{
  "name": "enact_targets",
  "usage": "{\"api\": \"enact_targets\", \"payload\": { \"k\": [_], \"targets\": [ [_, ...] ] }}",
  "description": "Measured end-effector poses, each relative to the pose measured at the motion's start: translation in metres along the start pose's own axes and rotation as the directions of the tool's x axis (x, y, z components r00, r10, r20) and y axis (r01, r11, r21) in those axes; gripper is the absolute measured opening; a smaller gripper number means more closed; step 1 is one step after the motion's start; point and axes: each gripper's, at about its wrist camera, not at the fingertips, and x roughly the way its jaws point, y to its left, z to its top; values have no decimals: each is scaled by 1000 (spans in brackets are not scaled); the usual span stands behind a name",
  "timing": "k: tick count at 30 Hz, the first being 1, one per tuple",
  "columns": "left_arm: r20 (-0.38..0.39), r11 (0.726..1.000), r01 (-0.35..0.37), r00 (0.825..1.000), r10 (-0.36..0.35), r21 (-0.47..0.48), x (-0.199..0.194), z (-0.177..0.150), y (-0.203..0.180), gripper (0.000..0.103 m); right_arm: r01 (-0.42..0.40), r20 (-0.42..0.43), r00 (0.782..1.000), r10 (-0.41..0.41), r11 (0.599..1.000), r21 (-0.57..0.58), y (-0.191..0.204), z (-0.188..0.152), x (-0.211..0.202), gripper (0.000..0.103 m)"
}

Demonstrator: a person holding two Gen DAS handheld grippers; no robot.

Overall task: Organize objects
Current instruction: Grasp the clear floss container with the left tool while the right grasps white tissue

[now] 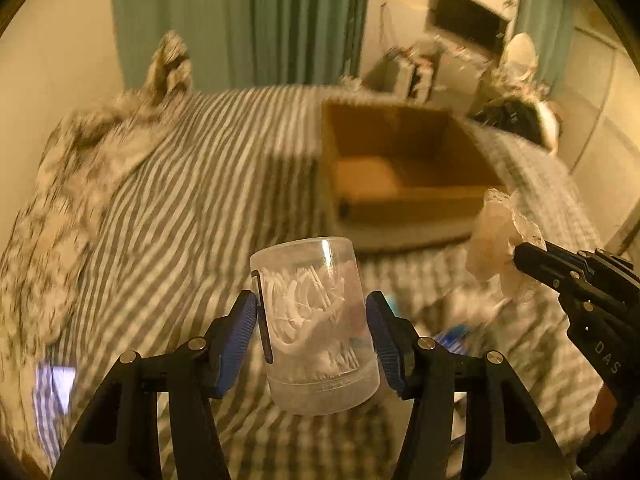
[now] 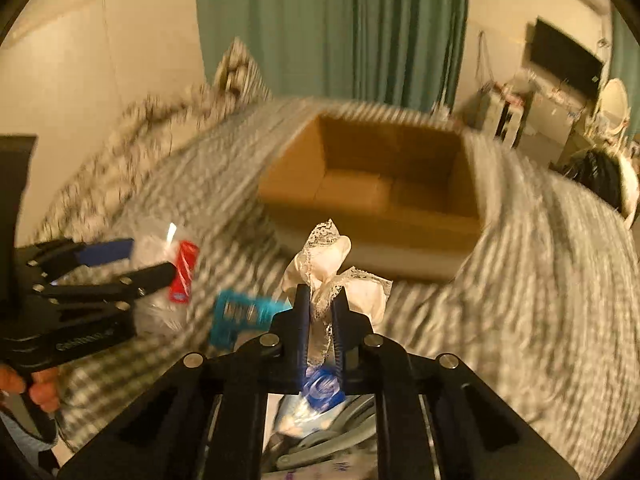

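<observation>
My left gripper [image 1: 312, 322] is shut on a clear plastic jar of white floss picks [image 1: 316, 328], held above the striped bed. It also shows in the right wrist view [image 2: 120, 264] at the left, with the jar's red label [image 2: 183, 277] visible. My right gripper [image 2: 322, 304] is shut on a white lace-trimmed cloth [image 2: 332, 268]; it shows in the left wrist view [image 1: 520, 256] at the right with the cloth [image 1: 496, 240]. An open cardboard box [image 1: 404, 168] [image 2: 376, 192] sits on the bed ahead of both grippers, and it looks empty.
The bed has a grey-and-white striped cover [image 1: 200, 200] with a crumpled patterned blanket [image 1: 60, 208] at the left. A teal packet [image 2: 240, 314] and blue-and-white items [image 2: 320, 392] lie near the bed's front. Green curtains [image 2: 332, 28], a TV [image 2: 564, 60] and cluttered furniture stand behind.
</observation>
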Motion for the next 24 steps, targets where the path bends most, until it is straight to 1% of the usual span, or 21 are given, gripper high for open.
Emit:
{"api": "enact_targets", "payload": {
  "k": [2,4,7,9,13,17,18,19,20,24],
  "targets": [
    [40,999,39,998,-39,2,-10,24,-9,57,4,50,999,-5,1000,13,-10,19,-16,10],
    [90,998,49,995,-51,30,-19,48,-22,57,27,92,995,-28,1000,16,-22,39,-28,10],
    [150,996,56,986,-66,67,-23,81,-39,56,43,125,991,-45,999,25,-38,60,-31,10],
    [170,994,70,982,-83,78,-17,102,-48,56,38,133,990,-43,998,40,-52,74,-27,10],
    [168,993,83,981,-96,85,17,131,-61,55,27,110,993,-35,997,70,-73,93,2,10],
    [129,992,87,987,-98,92,64,146,-65,53,23,67,997,-29,996,83,-87,101,40,10],
    [122,992,87,988,-98,95,71,145,-66,51,20,56,998,-25,996,88,-90,100,48,10],
    [113,991,87,989,-98,101,82,146,-67,41,19,49,999,-23,996,92,-93,98,55,10],
    [110,991,86,989,-98,106,89,146,-67,39,19,38,999,-22,995,96,-97,96,65,10],
    [107,988,95,988,-108,120,104,141,-74,39,23,23,999,-25,994,104,-104,88,82,10]
  ]
}}
